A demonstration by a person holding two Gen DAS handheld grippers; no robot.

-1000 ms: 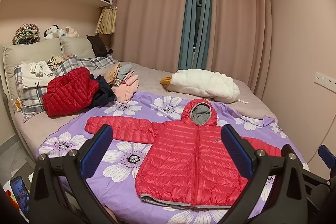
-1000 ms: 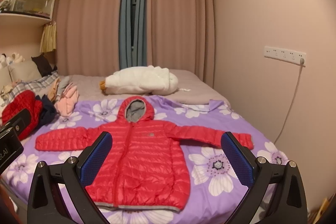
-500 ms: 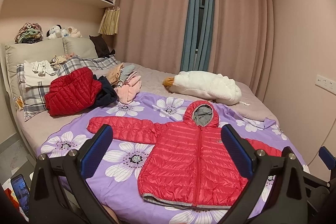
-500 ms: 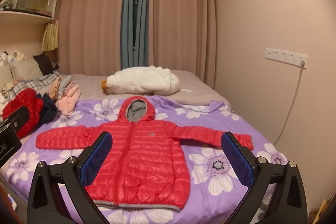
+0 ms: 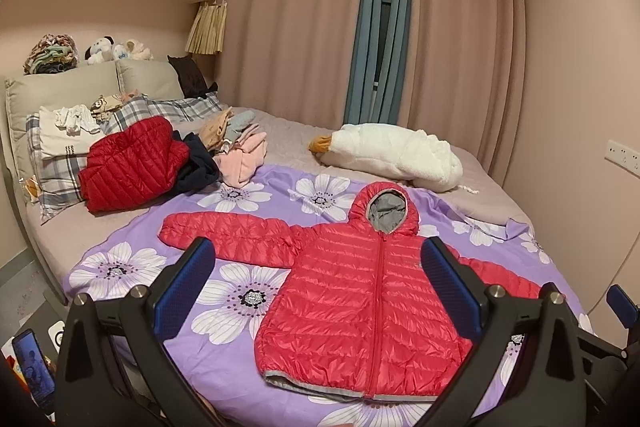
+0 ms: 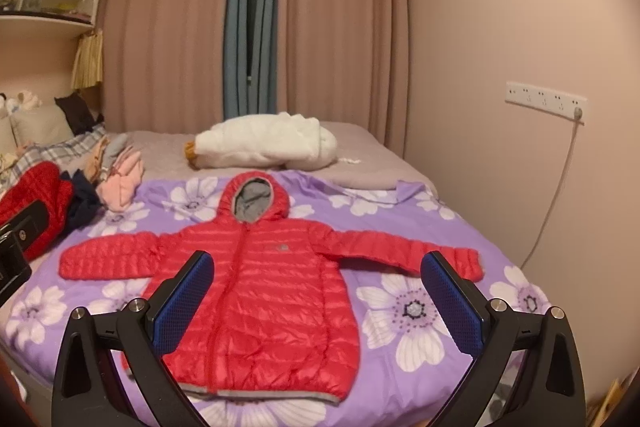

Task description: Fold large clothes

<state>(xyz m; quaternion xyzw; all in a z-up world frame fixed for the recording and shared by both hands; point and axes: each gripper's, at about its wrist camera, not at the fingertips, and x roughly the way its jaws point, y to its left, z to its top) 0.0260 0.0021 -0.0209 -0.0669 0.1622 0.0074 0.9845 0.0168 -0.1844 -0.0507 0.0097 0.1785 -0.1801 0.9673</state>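
A red hooded puffer jacket (image 5: 360, 291) lies flat, face up, zipped, sleeves spread out, on a purple flowered sheet (image 5: 240, 291) on the bed. It also shows in the right wrist view (image 6: 264, 283). My left gripper (image 5: 316, 291) is open and empty, held above the bed's near edge, short of the jacket. My right gripper (image 6: 316, 295) is open and empty, also short of the jacket's hem. The right gripper's tip shows at the left view's right edge (image 5: 620, 303).
A second red jacket (image 5: 132, 163) and a pile of pink and dark clothes (image 5: 236, 155) lie at the back left by plaid pillows (image 5: 52, 171). A white goose plush (image 5: 392, 155) lies behind the hood. The wall with sockets (image 6: 544, 99) stands at the right.
Both views have shifted slightly, the jacket sitting a little higher in frame. The jacket has not moved and both grippers stay open.
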